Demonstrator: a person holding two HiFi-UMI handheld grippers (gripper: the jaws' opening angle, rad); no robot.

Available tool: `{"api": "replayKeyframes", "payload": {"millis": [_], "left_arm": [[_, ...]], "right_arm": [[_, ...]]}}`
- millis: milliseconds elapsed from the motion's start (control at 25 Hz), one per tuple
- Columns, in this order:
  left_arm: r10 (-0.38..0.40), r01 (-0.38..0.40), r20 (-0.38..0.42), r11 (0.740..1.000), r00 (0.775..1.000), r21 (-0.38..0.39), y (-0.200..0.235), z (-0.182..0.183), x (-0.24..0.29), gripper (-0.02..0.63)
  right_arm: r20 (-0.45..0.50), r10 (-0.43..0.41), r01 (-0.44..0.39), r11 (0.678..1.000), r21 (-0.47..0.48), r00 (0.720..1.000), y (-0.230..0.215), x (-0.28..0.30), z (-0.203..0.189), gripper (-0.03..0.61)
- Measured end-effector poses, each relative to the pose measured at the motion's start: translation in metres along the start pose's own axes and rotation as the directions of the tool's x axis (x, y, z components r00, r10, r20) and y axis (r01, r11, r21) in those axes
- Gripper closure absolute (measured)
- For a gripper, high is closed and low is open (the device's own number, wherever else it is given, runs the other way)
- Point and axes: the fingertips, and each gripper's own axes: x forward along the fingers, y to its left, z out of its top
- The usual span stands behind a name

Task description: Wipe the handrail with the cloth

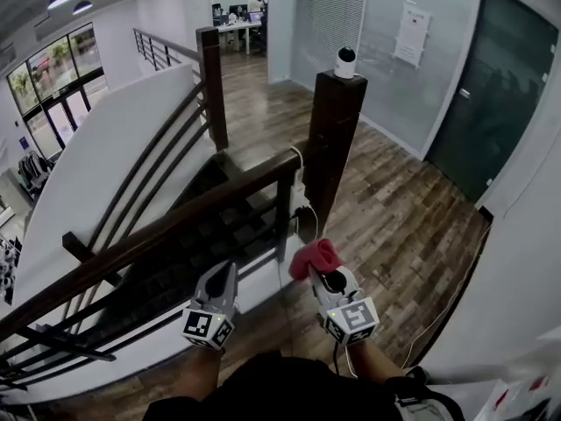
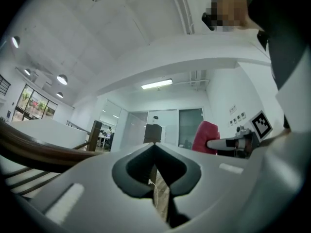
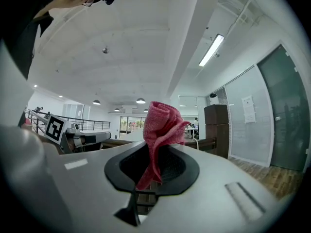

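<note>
The dark wooden handrail (image 1: 175, 222) climbs from the lower left to a square newel post (image 1: 333, 139). My right gripper (image 1: 325, 275) is shut on a bunched red cloth (image 1: 314, 257), held just this side of the rail's upper end, close to the post. In the right gripper view the cloth (image 3: 163, 123) sticks up out of the jaws of the right gripper (image 3: 155, 152), with the rail (image 3: 204, 142) beyond it. My left gripper (image 1: 224, 272) is shut and holds nothing, low beside the rail. In the left gripper view the left gripper (image 2: 154, 147) points at the post (image 2: 153, 132).
Dark stairs (image 1: 202, 235) drop away behind the rail, with lower rails (image 1: 158, 160) along a white wall. A white device (image 1: 345, 61) sits on the post, and a white cable (image 1: 302, 209) hangs by it. Wood floor (image 1: 394, 226) and a dark door (image 1: 491, 95) lie right.
</note>
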Motion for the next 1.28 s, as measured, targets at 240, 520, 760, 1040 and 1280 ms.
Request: {"api": "replayKeyframes", "payload": {"millis": [240, 520, 760, 1040, 1280], "left_arm": [[-0.009, 0.009, -0.009, 1.0, 1.0, -0.012, 0.026, -0.003, 0.015, 0.614], [0.004, -0.005, 0.007, 1.0, 1.0, 0.007, 0.032, -0.012, 0.051, 0.614], [0.092, -0.094, 0.04, 0.994, 0.995, 0.05, 0.039, -0.008, 0.105, 0.614], [0.181, -0.184, 0.055, 0.981, 0.982, 0.055, 0.042, -0.014, 0.155, 0.614], [0.27, -0.272, 0.027, 0.961, 0.962, 0.058, 0.049, -0.025, 0.161, 0.614]], "right_arm": [[0.009, 0.022, -0.022, 1.0, 0.007, 1.0, 0.003, 0.038, 0.002, 0.537], [-0.006, 0.089, -0.088, 0.995, 0.048, 0.996, -0.038, 0.082, -0.012, 0.537], [0.027, 0.197, -0.197, 0.98, 0.02, 0.98, -0.086, 0.131, 0.007, 0.537], [-0.006, 0.298, -0.298, 0.954, 0.013, 0.954, -0.137, 0.172, 0.012, 0.537], [-0.05, 0.377, -0.377, 0.926, 0.005, 0.925, -0.15, 0.216, 0.005, 0.537]]}}
